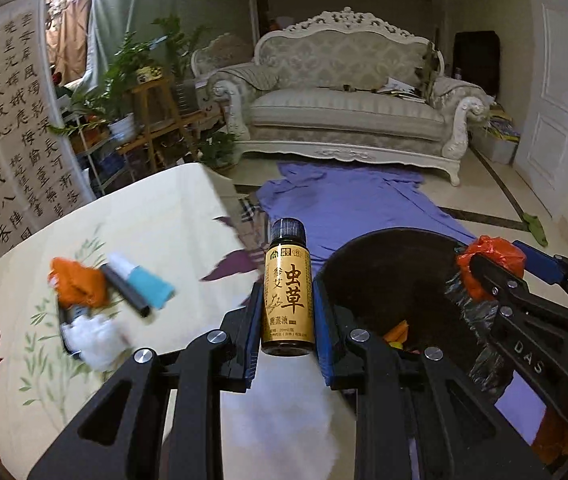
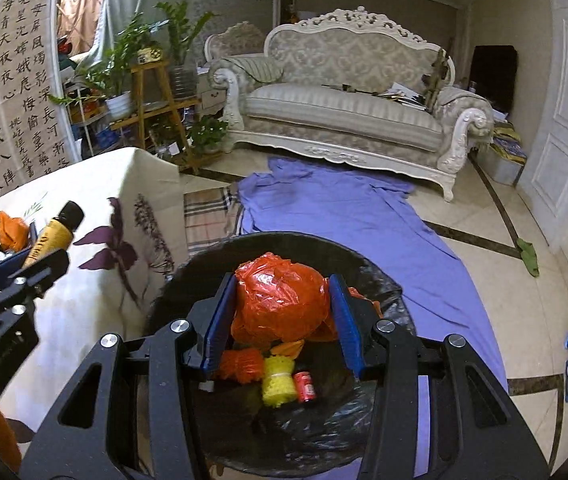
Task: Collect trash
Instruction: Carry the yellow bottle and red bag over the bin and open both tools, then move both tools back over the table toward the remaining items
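Right gripper [image 2: 282, 312] holds orange bag [image 2: 280, 300] over bin [image 2: 383, 292]; left gripper [image 1: 285, 312] grips bottle [image 1: 287, 292]. Some trash binned; pile [image 1: 100, 304] left on table [image 1: 156, 216].

Dim indoor light, fisheye-warped edges w/ dark corners, left-side blur.

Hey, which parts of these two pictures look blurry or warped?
Left wrist view: the trash on the table is smeared by motion, while the gold bottle in the left gripper is sharp. Right wrist view: the orange bag and bin are crisp. Both views bend the walls, with dark corners.
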